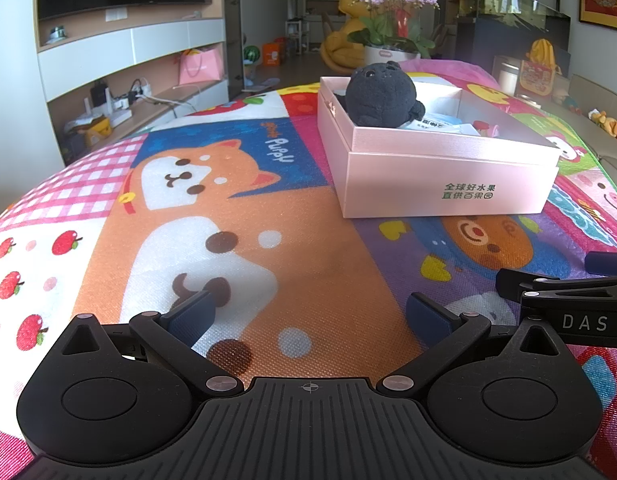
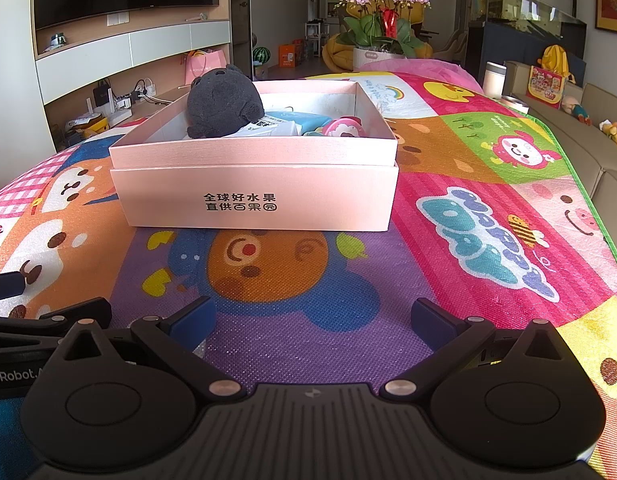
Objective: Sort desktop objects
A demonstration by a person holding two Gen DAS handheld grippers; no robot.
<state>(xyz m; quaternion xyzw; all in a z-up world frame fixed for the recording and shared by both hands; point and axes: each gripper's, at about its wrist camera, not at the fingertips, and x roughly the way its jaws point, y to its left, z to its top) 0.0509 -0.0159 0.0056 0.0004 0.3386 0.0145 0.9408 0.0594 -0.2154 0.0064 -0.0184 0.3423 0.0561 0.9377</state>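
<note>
An open pink cardboard box (image 1: 444,188) (image 2: 256,200) stands on the cartoon-print mat (image 1: 308,264) (image 2: 292,320). Inside it sit a black plush toy (image 1: 378,94) (image 2: 224,102), a blue and white packet (image 2: 284,122) and a small pink figure (image 2: 342,128). My left gripper (image 1: 310,314) is open and empty, low over the mat, to the near left of the box. My right gripper (image 2: 312,316) is open and empty, low over the mat, in front of the box. The right gripper's side shows at the right edge of the left wrist view (image 1: 568,300).
A potted purple orchid (image 1: 392,20) (image 2: 382,20) stands beyond the table's far end. A TV wall unit (image 1: 124,40) lies to the left, a sofa with soft toys (image 2: 604,128) to the right. A white cup (image 2: 493,80) stands at the mat's far right edge.
</note>
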